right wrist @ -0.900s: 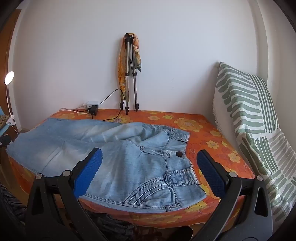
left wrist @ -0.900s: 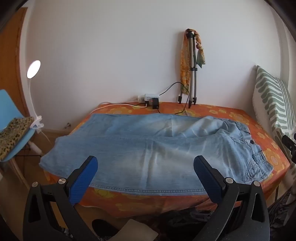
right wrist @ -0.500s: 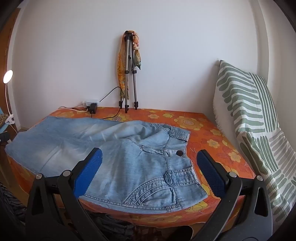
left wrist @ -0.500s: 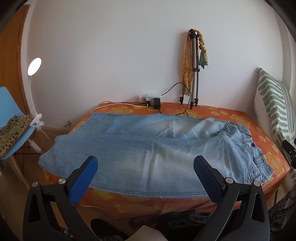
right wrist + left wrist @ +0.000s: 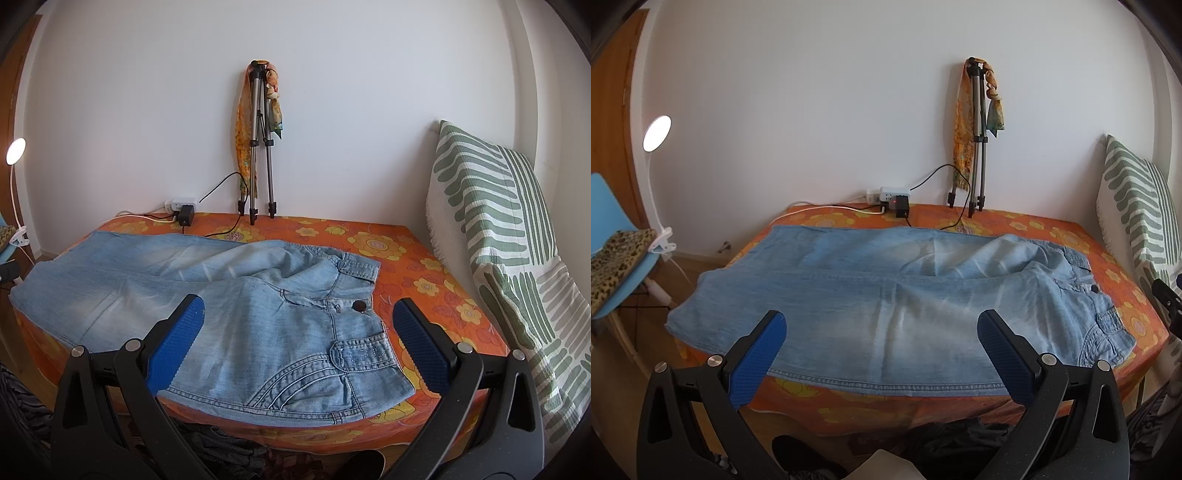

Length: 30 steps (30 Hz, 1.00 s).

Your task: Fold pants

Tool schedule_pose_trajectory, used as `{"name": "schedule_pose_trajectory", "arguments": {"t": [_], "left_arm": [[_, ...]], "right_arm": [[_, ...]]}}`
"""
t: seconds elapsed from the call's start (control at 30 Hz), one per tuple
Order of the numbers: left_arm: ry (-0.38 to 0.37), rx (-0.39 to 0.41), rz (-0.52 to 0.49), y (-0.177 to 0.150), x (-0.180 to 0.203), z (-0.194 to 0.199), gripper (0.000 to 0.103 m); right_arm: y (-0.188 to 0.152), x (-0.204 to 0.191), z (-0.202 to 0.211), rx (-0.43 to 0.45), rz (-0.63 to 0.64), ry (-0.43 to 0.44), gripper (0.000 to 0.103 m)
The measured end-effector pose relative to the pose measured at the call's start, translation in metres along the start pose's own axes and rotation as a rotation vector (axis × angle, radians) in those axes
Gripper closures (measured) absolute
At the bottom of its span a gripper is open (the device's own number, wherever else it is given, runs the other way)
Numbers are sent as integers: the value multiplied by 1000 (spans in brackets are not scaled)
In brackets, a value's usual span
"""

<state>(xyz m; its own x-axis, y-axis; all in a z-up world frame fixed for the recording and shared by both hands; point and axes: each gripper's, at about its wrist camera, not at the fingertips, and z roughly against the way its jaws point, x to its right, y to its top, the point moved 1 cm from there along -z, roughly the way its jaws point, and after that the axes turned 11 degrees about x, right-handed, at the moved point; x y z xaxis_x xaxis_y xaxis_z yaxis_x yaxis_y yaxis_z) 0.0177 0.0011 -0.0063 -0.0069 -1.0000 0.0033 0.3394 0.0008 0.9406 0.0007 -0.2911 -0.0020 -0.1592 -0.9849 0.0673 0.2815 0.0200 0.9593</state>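
Light blue denim pants [image 5: 879, 295] lie spread across a table under an orange flowered cloth [image 5: 1067, 236], waistband to the right, leg ends to the left. In the right wrist view the pants [image 5: 258, 314] show their waist button and front pocket. My left gripper [image 5: 882, 323] hovers open before the table's near edge, over the legs' middle, with nothing between its blue pads. My right gripper [image 5: 295, 308] is open too, held off the near edge in front of the waist end, touching nothing.
A tripod [image 5: 977, 140] draped with scarves leans on the back wall beside a power strip [image 5: 892, 194] with cables. A green striped cushion [image 5: 491, 236] stands at the table's right end. A blue chair [image 5: 613, 258] and a clip lamp [image 5: 656, 133] are at the left.
Both views have drawn back and up slightly from the table, so the pants sit a little lower and farther off. The pants have not moved and both grippers stay open.
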Motion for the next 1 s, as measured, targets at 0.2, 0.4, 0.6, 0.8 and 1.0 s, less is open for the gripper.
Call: {"name": "schedule_pose_trajectory", "arguments": {"t": [0.2, 0.4, 0.6, 0.8, 1.0], "left_arm": [[6, 14, 7, 1, -1, 2, 0], [10, 19, 6, 3, -2, 3, 0], [13, 17, 3, 4, -2, 2, 0], [13, 16, -6, 2, 0, 2, 0], [25, 21, -11, 1, 0, 2, 0]], "right_arm": [[0, 0, -2, -3, 2, 1, 0], [-2, -1, -1, -3, -2, 3, 0], [-2, -2, -1, -4, -1, 3, 0], [-3, -1, -2, -6, -3, 4, 0], [-3, -1, -2, -7, -4, 5, 0]]}}
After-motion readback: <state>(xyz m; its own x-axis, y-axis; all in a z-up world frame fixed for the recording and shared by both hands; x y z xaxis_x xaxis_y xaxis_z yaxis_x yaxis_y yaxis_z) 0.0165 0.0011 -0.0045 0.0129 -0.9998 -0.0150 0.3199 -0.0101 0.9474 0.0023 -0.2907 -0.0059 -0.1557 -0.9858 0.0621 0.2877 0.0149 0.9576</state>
